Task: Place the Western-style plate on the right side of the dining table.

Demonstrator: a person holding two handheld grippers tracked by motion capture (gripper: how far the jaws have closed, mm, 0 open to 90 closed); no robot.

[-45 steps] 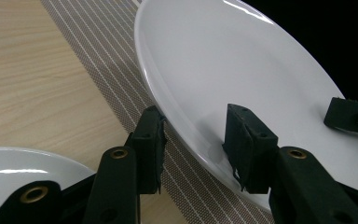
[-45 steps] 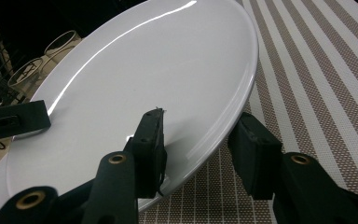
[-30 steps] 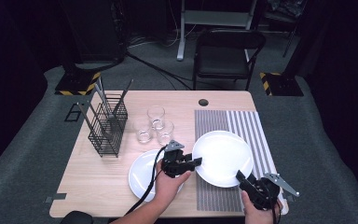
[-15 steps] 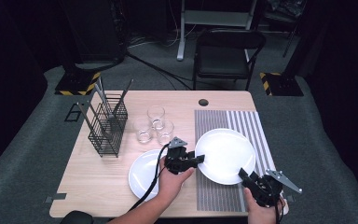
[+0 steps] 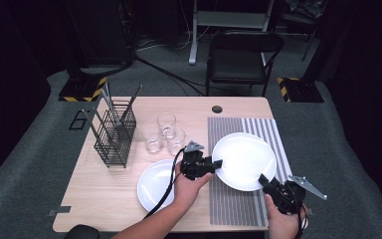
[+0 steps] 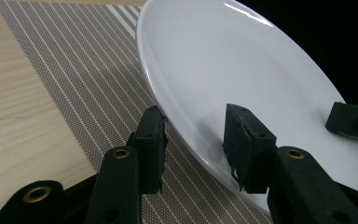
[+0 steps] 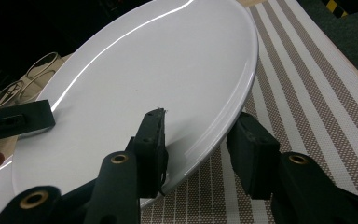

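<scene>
Hand-held grippers, left (image 5: 219,163) and right (image 5: 262,179), are each clamped thinly on the tilted plate's (image 5: 244,159) rim, so it could be dropped onto the mat (image 5: 234,204).

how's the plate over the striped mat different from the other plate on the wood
The plate over the mat sits between the jaws of both the left gripper and the right gripper, its rim raised off the striped mat. The other plate lies flat on bare wood, ungripped, partly behind the left hand. Both are plain, round and white.
</scene>
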